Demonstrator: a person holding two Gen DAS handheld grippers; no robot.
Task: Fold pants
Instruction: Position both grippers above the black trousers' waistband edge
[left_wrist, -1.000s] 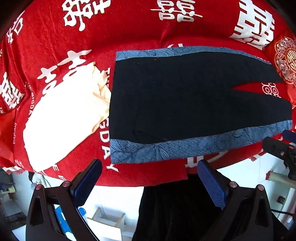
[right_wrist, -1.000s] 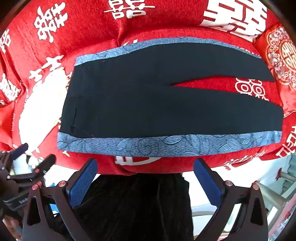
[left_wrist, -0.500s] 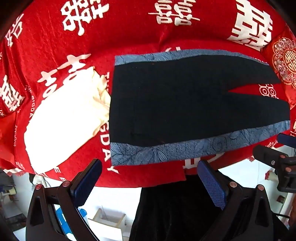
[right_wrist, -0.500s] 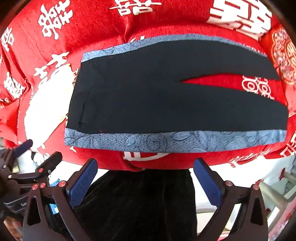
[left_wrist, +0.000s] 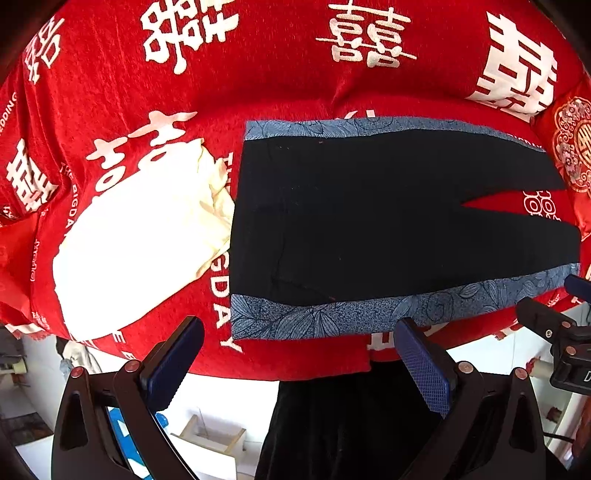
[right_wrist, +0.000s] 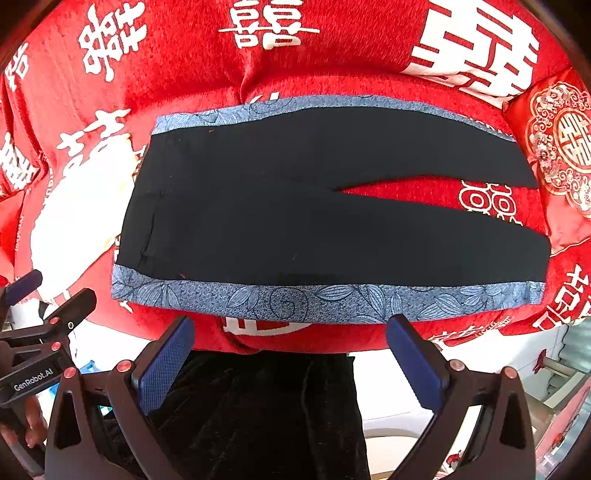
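Black pants (left_wrist: 369, 218) (right_wrist: 280, 206) with blue leaf-print side stripes lie flat on a red bed cover (left_wrist: 280, 74) (right_wrist: 184, 66). The waistband is at the left and the two legs point right, with a red wedge of cover between them. My left gripper (left_wrist: 299, 358) is open and holds nothing, hovering just short of the near blue stripe by the waist end. My right gripper (right_wrist: 290, 350) is open too and holds nothing, hanging before the middle of the near stripe. Each gripper shows at the edge of the other's view.
A cream-white folded garment (left_wrist: 140, 240) (right_wrist: 77, 221) lies on the cover left of the waistband. A red embroidered cushion (right_wrist: 561, 147) sits at the far right. The bed's near edge runs under the grippers, with a person's black garment (right_wrist: 266, 413) below it.
Both grippers have eased toward the bed, so the pants sit slightly lower and larger in each view. Nothing has been gripped, and the pants have not moved.
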